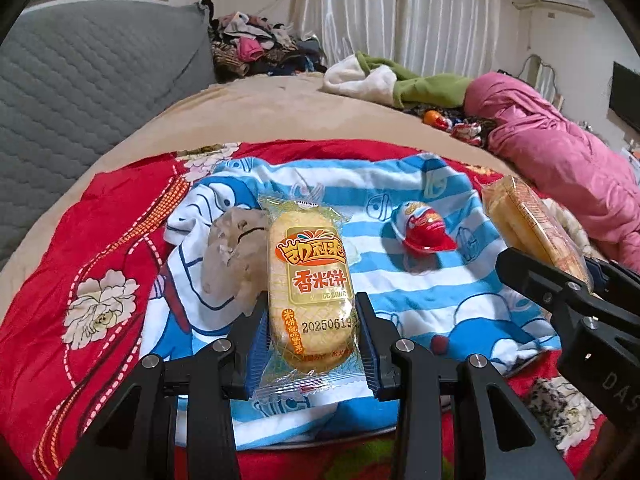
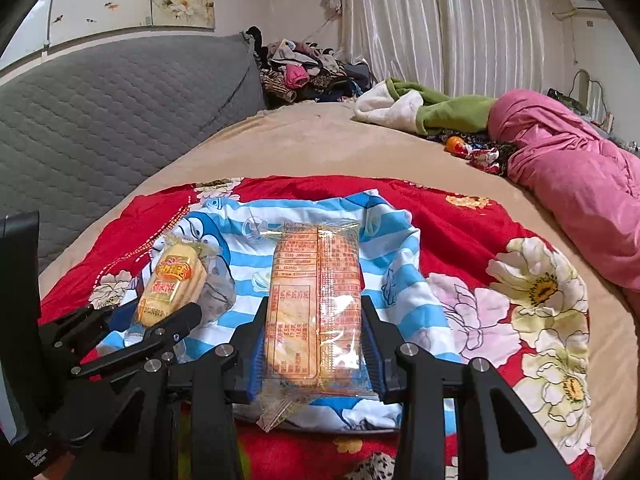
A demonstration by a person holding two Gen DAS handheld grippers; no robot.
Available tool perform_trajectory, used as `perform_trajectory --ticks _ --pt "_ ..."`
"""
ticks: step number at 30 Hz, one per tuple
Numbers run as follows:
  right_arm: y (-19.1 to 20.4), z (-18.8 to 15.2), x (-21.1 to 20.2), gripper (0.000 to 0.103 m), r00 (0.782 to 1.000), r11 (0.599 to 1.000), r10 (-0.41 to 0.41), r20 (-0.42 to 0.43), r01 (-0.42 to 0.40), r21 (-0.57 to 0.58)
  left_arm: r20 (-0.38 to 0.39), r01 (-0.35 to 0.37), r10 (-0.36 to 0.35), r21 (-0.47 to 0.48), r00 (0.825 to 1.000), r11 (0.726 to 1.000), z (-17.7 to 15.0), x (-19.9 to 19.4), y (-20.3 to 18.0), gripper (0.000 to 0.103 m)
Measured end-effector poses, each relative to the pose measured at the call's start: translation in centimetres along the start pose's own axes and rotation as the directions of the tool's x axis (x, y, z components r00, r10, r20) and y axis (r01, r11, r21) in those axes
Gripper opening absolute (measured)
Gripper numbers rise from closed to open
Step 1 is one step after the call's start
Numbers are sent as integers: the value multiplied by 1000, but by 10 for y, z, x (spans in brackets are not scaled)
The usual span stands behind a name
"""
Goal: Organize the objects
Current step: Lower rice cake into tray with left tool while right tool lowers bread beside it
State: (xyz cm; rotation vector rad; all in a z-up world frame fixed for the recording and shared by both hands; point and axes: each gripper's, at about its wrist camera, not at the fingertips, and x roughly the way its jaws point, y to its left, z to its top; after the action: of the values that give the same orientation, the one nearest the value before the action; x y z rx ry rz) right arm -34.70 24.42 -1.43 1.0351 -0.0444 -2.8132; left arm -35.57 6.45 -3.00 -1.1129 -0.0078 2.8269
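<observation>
My left gripper point(image 1: 312, 344) is clamped on a rice cracker packet point(image 1: 310, 280), front side up, with orange and red Chinese lettering and a printed date near its lower end. The blue pads point(image 1: 370, 354) press against both long sides of the clear wrapper, and the packet sticks out forward above the blue-and-white striped cartoon cloth point(image 1: 420, 288). My right gripper point(image 2: 314, 354) holds a second rice cracker packet point(image 2: 316, 300) the same way, this one back side up, showing small orange print and the wrapper seam. In the left wrist view that second packet appears at the right edge, just beside the first hand's reach, and in the right wrist view the first packet sits to the left.

The striped cloth lies spread over a red floral quilt point(image 2: 480, 240), which covers the near part of a tan bed point(image 1: 280, 112). On the cloth, right of my left packet, rests a small red and blue wrapped snack point(image 1: 424, 228). Just left of that packet, partly behind it, is a crumpled translucent wrapper point(image 1: 232, 256); I cannot tell what it contains. Far across the bed lie a pink duvet point(image 1: 560, 152), a green and white garment point(image 1: 400, 80) and a few small bright wrapped items point(image 1: 452, 124). A grey quilted headboard point(image 1: 80, 88) stands to the left.
</observation>
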Motion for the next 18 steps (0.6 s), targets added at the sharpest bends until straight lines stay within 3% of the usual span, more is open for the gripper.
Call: perform_trajectory --ticks 18 --pt "-7 -18 44 41 996 1000 7 -92 -7 8 -47 -4 5 8 999 1000 -10 31 -5 41"
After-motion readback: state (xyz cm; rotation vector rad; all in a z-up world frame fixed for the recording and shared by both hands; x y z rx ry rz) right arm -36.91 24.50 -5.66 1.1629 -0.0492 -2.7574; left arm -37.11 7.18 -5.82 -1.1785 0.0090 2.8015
